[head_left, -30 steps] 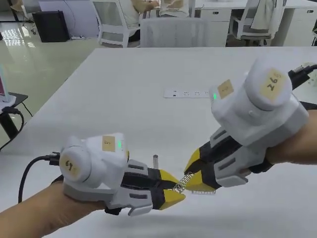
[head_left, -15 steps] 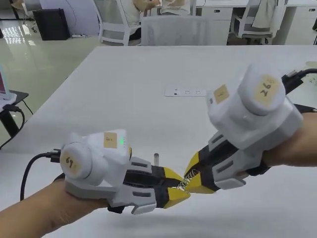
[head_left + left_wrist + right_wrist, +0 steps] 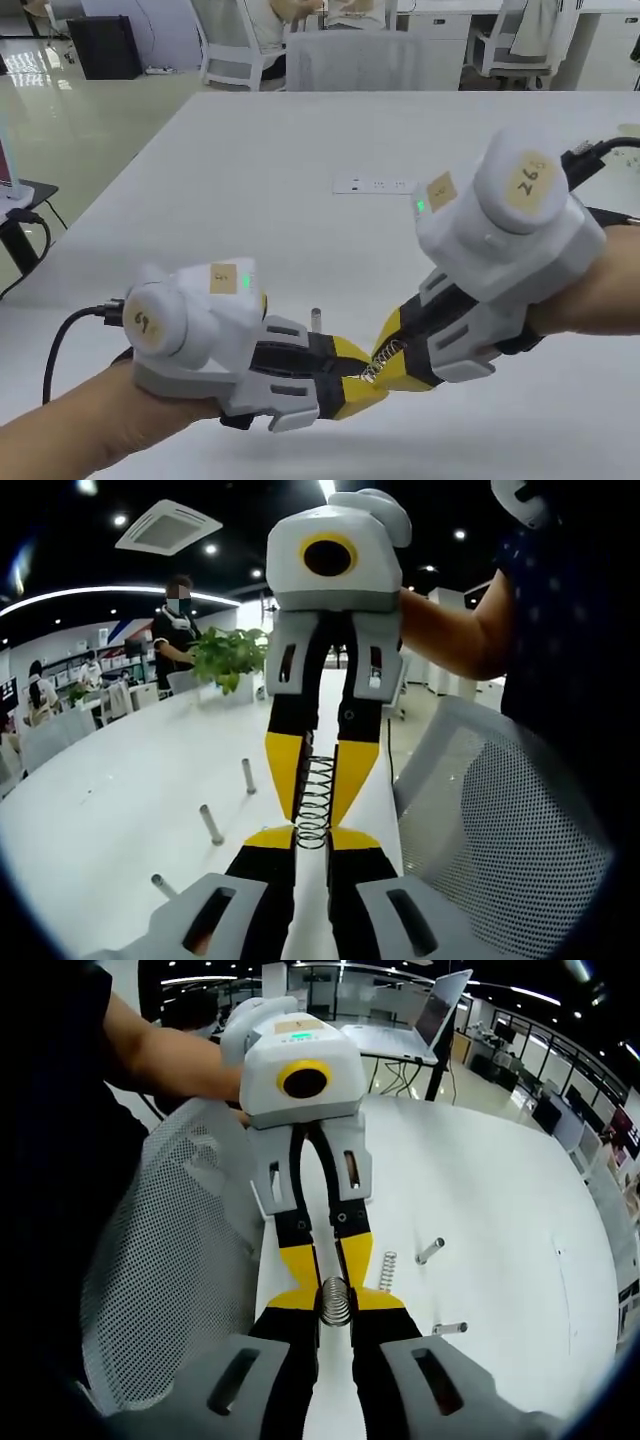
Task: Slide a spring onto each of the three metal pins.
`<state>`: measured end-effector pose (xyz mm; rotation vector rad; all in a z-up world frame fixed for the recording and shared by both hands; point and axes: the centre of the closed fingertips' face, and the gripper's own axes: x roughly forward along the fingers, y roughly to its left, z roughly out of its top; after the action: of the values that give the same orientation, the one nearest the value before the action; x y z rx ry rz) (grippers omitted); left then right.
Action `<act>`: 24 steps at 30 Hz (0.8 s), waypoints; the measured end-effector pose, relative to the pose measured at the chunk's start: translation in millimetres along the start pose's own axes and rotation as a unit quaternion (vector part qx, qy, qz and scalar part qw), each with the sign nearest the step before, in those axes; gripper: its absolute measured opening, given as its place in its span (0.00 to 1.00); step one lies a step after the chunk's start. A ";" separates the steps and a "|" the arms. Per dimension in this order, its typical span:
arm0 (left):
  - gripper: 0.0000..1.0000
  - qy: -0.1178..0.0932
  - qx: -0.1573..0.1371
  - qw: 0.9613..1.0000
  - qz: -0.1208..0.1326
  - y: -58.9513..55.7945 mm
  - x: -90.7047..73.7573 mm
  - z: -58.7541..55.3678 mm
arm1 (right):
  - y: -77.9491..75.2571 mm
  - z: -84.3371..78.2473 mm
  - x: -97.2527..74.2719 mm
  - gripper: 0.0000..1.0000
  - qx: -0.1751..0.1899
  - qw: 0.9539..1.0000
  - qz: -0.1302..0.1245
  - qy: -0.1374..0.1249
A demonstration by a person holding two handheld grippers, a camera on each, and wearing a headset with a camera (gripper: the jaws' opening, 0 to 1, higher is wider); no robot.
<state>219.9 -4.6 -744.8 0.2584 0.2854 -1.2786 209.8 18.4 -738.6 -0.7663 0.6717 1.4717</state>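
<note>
1. Head view: both grippers meet tip to tip at lower centre of the frame, above the white table (image 3: 250, 170).
2. Left gripper (image 3: 312, 840): comes in from the lower left of the head view. In the left gripper view its yellow-tipped jaws are drawn close and pinch the lower end of the spring (image 3: 315, 800).
3. Right gripper (image 3: 337, 1302): comes in from the right of the head view, angled down. In the right gripper view its jaws are nearly closed and grip the same spring, seen end-on at bottom centre.
4. The spring is held off the table and spans the two sets of tips. In the left gripper view it runs straight up the centre of the frame, between the right gripper's yellow fingers.
5. Pins, left gripper view, lower left, standing on the table in a row: pin A (image 3: 163, 885), pin B (image 3: 210, 824), pin C (image 3: 248, 776). None carries a spring.
6. Second spring (image 3: 388, 1268): on the table, right of centre in the right gripper view, near a pin.
7. Power strip (image 3: 375, 185): centre of the head view, well beyond the grippers.
8. Mesh chair back (image 3: 500, 830): right side of the left gripper view.
</note>
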 end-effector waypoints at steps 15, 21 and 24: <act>0.25 0.010 -0.041 0.999 0.022 13.6 -10.6 -12.1 | -7.4 -14.1 -9.5 0.09 0.010 1.000 -0.014 0.013; 0.31 0.011 -0.050 0.998 0.037 22.0 -21.6 -13.6 | -10.2 -22.9 -14.7 0.09 0.018 0.999 -0.019 0.020; 0.34 0.012 -0.052 0.998 0.044 25.7 -27.7 -13.5 | -11.8 -26.3 -18.6 0.09 0.020 0.999 -0.022 0.021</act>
<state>236.5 31.8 -746.9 0.1951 0.3554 -1.1713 223.1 -13.2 -739.2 -0.7784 0.7107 1.4010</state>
